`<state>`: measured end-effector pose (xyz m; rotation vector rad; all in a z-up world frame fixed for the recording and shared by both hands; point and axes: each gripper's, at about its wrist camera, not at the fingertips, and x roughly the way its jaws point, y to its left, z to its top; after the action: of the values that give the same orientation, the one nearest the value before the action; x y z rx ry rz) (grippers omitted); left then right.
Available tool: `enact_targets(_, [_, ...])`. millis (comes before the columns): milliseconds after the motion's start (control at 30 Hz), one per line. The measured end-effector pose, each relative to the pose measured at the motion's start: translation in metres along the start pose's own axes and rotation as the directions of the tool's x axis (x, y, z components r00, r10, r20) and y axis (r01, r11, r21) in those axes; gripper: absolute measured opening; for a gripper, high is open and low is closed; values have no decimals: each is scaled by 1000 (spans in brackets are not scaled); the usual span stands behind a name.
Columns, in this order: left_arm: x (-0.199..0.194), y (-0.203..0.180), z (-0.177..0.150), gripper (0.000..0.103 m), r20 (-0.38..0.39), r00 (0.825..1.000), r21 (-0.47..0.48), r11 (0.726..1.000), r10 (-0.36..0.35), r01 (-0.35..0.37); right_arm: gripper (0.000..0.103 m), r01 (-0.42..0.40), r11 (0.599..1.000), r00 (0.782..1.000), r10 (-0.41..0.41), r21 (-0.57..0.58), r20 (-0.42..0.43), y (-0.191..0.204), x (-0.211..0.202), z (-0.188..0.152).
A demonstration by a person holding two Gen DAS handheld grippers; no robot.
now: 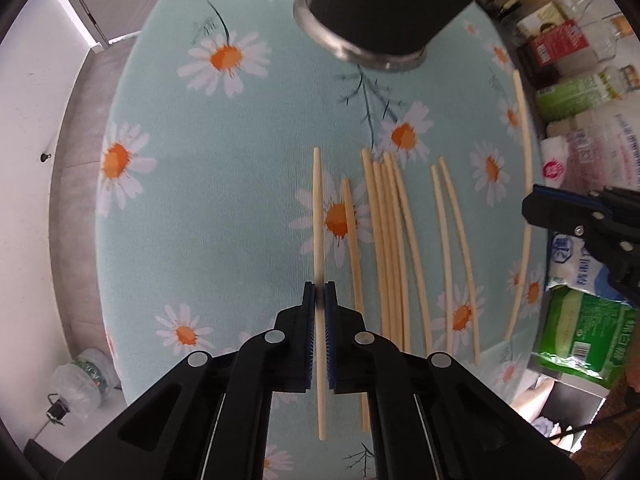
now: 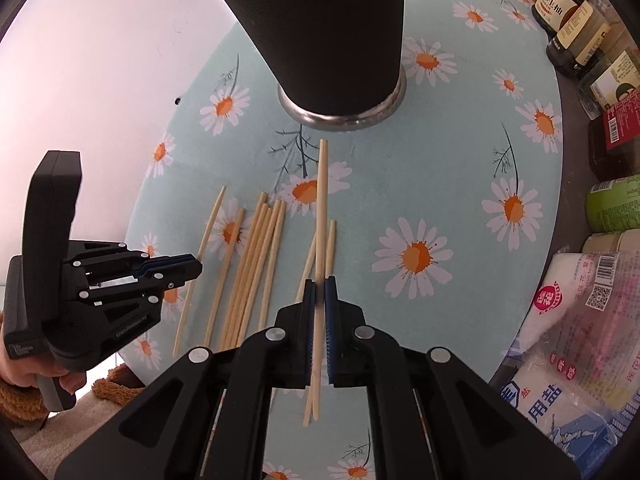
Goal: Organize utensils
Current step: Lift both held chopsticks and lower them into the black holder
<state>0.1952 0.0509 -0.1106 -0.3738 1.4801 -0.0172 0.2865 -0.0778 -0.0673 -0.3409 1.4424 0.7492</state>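
Left claw (image 1: 319, 292) clamped on one chopstick (image 1: 318, 208) short of the black cup (image 1: 384, 12). Right claw (image 2: 319, 292) gripped another chopstick (image 2: 322, 216), tip near the cup's base. Remaining chopsticks (image 1: 390, 240) lay loose on the daisy-print surface (image 1: 224, 168) before the cup.

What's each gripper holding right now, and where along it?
The left gripper pinches one chopstick below its middle, toward the near end. The right gripper likewise clamps another chopstick below its middle.
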Motion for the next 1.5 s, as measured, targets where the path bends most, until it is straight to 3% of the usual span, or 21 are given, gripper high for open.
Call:
enact_targets(167, [-50, 9, 0, 4, 114, 989, 16, 996, -93, 91, 6, -84, 996, 991, 82, 20, 107, 7, -33, -4])
enact_targets(300, [-91, 8, 1, 4, 215, 966, 56, 989, -144, 135, 6, -161, 987, 970, 155, 19, 187, 13, -56, -8])
enact_targets(467, [-136, -7, 12, 4, 326, 917, 131, 971, -232, 199, 6, -230, 973, 929, 220, 1, 297, 16, -83, -3])
enact_targets(633, [-168, -29, 30, 4, 431, 857, 226, 954, -282, 200, 6, -244, 969, 881, 235, -31, 411, 17, -113, 19])
enact_targets(800, [-196, -36, 50, 4, 543, 770, 290, 935, -336, 204, 6, -227, 971, 815, 234, -81, 530, 16, -142, 40])
enact_targets(900, [-210, -42, 62, 4, 625, 690, 343, 923, -365, 176, 6, -210, 973, 775, 226, -96, 590, 13, -154, 55])
enact_targets(1000, [-216, -47, 71, 4, 688, 621, 379, 916, -376, 134, 6, -196, 975, 725, 218, -107, 653, 10, -163, 67])
enact_targets(1133, [-217, -50, 82, 4, 734, 560, 397, 912, -384, 106, 6, -211, 973, 657, 210, -91, 724, 0, -172, 80])
enact_targets(1200, [-215, -49, 84, 4, 761, 517, 406, 909, -393, 94, 6, -206, 975, 636, 201, -87, 745, -4, -173, 86])
enact_targets(1367, [-206, -47, 92, 4, 809, 443, 403, 913, -386, 60, 6, -172, 982, 573, 163, -76, 803, -11, -176, 92])
enact_targets(1433, [-200, -45, 93, 4, 822, 406, 414, 909, -399, 57, 6, -142, 987, 543, 140, -75, 828, -12, -176, 91])
enact_targets(1500, [-192, -44, 94, 4, 826, 385, 427, 903, -412, 50, 6, -104, 992, 534, 112, -67, 838, -13, -172, 90])
